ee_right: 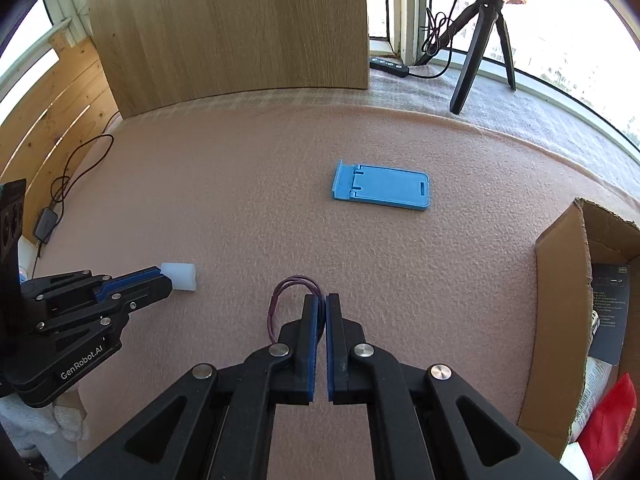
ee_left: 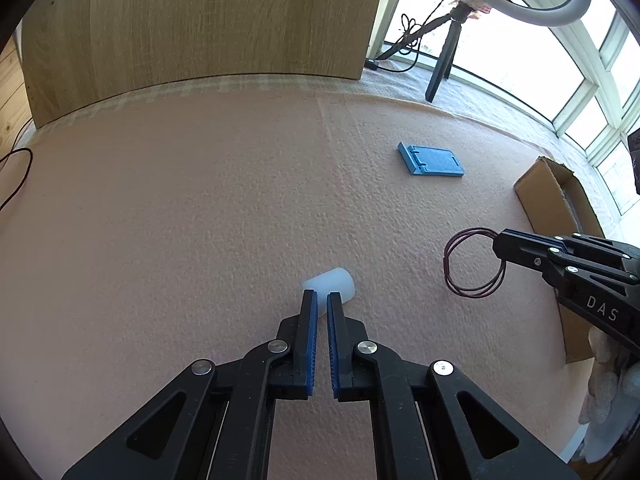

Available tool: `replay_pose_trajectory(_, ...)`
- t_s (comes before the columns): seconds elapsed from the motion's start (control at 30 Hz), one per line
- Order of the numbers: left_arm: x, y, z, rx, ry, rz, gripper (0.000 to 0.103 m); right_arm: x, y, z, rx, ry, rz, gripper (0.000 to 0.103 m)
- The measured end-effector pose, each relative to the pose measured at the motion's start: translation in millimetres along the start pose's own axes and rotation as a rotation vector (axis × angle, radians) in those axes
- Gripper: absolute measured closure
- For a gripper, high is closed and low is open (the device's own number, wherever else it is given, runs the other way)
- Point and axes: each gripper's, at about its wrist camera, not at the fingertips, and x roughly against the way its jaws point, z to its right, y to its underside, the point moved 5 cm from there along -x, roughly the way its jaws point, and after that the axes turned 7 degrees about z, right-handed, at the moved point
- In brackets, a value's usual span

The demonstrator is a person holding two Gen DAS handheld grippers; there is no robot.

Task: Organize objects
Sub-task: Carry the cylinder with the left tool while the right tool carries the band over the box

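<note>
Nearest to us, our left gripper (ee_left: 322, 298) has its blue pads closed on the near end of a small translucent white cup (ee_left: 332, 282), which lies on its side on the pink foam mat (ee_left: 200, 200) covering the bench, toward the near left part of it. To its right, our right gripper (ee_right: 322, 300) is pinched tight on a thin loop of purple wire (ee_right: 280, 292); in the left wrist view the coil hangs from the closed tips just above the mat (whether its lower edge touches the foam we cannot tell). At the right edge stands an open cardboard box (ee_right: 560, 280) with a black booklet and something red inside. Farther out, near the middle of the mat, a blue phone stand (ee_right: 382, 188) lies flat, well apart from both grippers. At the far edge rise a wooden panel (ee_right: 240, 28) and a black tripod (ee_right: 476, 40).
</note>
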Motion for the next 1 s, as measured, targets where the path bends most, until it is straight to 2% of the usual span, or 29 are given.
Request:
replay_pose_trajectory(0.27, 22.6, -3.8, -1.2, 0.027, 0.018, 0.036, 0.099, 43.0, -2.7, 9.6, -0.029, -0.019, 0.083, 0.100)
replay_pose_trajectory(0.47, 45.4, -13.4, 18.1, 0.004, 0.044, 0.074, 0.099, 78.0, 0.0, 26.9, -0.058, -0.014, 0.141, 0.100)
replay_pose_trajectory(1.0, 58.3, -44.9, 154.8, -0.180, 0.183, 0.137, 0.099, 158.5, 22.4, 112.9, -0.173, 0.088, 0.238, 0.100)
